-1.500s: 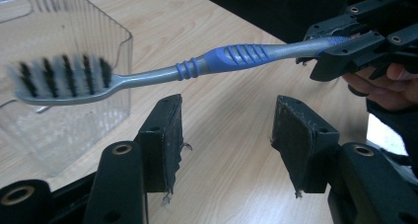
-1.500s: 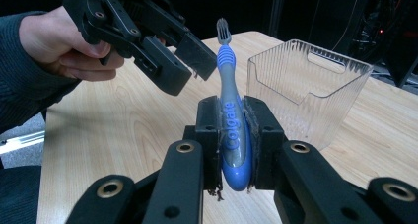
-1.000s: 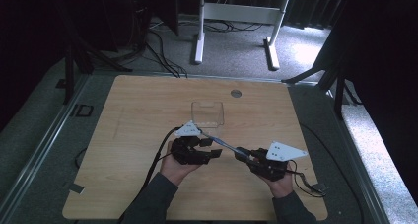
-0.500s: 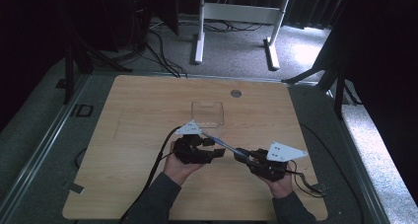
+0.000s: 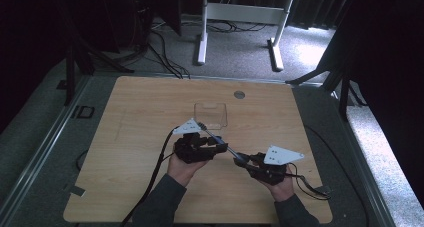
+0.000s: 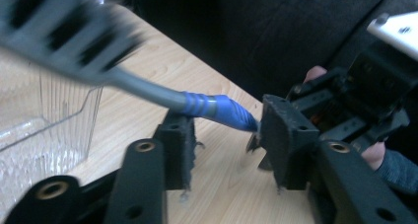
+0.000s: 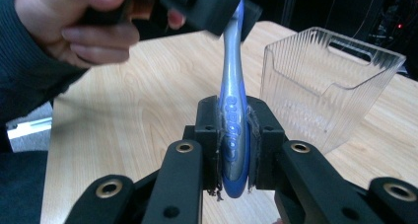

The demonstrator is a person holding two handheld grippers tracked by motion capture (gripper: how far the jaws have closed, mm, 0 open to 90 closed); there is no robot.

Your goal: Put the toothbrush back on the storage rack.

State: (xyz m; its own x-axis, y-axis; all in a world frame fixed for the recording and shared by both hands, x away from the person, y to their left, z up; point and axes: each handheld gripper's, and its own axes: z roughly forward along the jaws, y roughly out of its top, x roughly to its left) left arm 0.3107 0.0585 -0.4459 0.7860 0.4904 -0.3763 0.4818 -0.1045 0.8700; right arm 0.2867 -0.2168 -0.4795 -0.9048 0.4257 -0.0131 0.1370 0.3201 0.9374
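A toothbrush [image 7: 232, 110] with a blue and grey handle is held level above the wooden table [image 5: 140, 107]. My right gripper [image 7: 232, 135] is shut on the handle's blue end. The brush runs from there to my left gripper [image 6: 224, 130], seen in the high view as the toothbrush [image 5: 220, 143] between left gripper [image 5: 220, 148] and right gripper [image 5: 241, 158]. The left jaws have just been closing and stand apart with the blue grip section [image 6: 222, 108] between them. It touches the right pad [image 6: 283, 132], while the left pad [image 6: 180, 147] is clear of it. The bristle head [image 6: 64, 36] is blurred.
A clear ribbed plastic bin [image 5: 210, 114] stands on the table just beyond the grippers, close beside the left one as the bin [image 6: 44, 120]. A round metal grommet [image 5: 239, 94] sits near the far edge. Cables trail from both grippers toward the near edge.
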